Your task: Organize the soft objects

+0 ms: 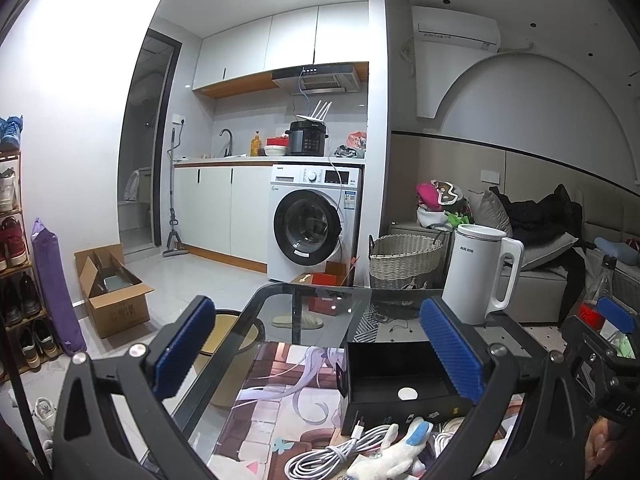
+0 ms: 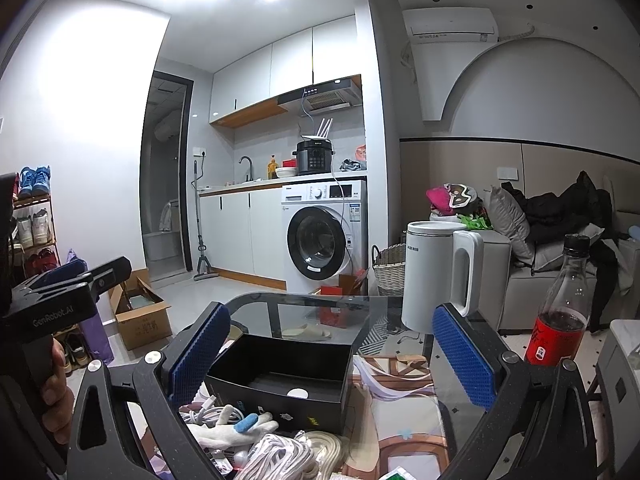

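While both tools are held above the near end of the glass table, nothing is gripped:

Left gripper [image 1: 316, 354]: jaws spread wide, blue pads apart, nothing between them; it is held above the printed mat, with the box's left edge just inside its span.

Right gripper [image 2: 330, 356]: likewise released and wide, with the box framed between its pads but not touched.

Black box [image 2: 280, 380]: open-topped, set on the printed mat [image 1: 280, 384]; only a small white disc is seen on its floor, so it is judged to be the likely container.

Plush toy [image 2: 232, 428]: white with a blue patch, lying just in front of the box, touching the cables; it is judged to be the soft thing to be sorted.

White cables [image 1: 340, 452]: coiled loosely beside and under the toy.

Braided cord bundle [image 2: 276, 460]: heaped at the near edge, close to the toy.

White jug [image 2: 440, 272]: upright behind the box, on the glass.

Cola bottle [image 2: 560, 312]: upright at the right, near the right tool.

Risk, tangling: a cable could be pinched along with the toy and dragged out.

Risk, box shift: the light box could be pushed back by a low pad.

Risk, collision: the two tools are held close together and could be knocked in a shared reach.

Risk, bottle: a wide rightward swing could tip it.
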A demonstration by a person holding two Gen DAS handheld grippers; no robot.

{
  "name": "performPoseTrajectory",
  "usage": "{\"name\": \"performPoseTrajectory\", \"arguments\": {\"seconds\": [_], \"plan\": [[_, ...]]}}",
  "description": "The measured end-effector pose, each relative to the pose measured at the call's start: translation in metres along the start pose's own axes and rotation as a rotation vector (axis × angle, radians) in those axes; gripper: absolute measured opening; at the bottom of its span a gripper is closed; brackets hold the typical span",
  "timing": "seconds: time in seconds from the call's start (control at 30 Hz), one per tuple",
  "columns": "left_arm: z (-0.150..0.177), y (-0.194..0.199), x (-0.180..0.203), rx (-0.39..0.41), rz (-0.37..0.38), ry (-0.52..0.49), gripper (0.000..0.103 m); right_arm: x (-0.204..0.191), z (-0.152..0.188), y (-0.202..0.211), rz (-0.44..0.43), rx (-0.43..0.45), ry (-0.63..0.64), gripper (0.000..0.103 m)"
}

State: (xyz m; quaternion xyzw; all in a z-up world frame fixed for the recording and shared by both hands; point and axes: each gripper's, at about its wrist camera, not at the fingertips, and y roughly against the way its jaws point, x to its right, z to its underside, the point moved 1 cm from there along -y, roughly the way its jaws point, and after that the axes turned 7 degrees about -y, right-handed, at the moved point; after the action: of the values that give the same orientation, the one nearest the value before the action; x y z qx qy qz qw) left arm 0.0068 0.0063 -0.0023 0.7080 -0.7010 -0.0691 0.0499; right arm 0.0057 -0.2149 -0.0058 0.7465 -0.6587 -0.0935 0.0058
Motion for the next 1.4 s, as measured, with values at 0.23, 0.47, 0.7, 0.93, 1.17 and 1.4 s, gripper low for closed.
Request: {"name": "performPoseTrajectory", "arguments": {"seconds": [0.23, 0.47, 0.7, 0.93, 1.17, 1.4], "plan": [[-0.002, -0.002, 0.000, -0.003, 0.003, -0.004, 0.103, 0.002, -0.003, -0.003, -0.020, -0.030, -0.010, 0.103], [-0.007, -0.032, 0.002, -0.176, 0.071, -0.055, 0.103, 0.012, -0.014, -0.037, -0.009, -0.227, -0.021, 0.103], [0.015, -0.069, 0.007, -0.391, 0.088, -0.127, 0.103, 0.033, 0.009, -0.080, -0.008, -0.512, -0.058, 0.103], [0.032, -0.088, 0.015, -0.520, 0.114, -0.221, 0.103, 0.029, 0.030, -0.091, -0.028, -0.621, -0.038, 0.103], [0.065, -0.122, 0.021, -0.717, 0.240, -0.393, 0.103, 0.033, 0.050, -0.102, -0.060, -0.775, -0.050, 0.103], [0.091, -0.143, 0.025, -0.826, 0.305, -0.536, 0.093, 0.032, 0.076, -0.102, -0.101, -0.895, 0.021, 0.100]]}}
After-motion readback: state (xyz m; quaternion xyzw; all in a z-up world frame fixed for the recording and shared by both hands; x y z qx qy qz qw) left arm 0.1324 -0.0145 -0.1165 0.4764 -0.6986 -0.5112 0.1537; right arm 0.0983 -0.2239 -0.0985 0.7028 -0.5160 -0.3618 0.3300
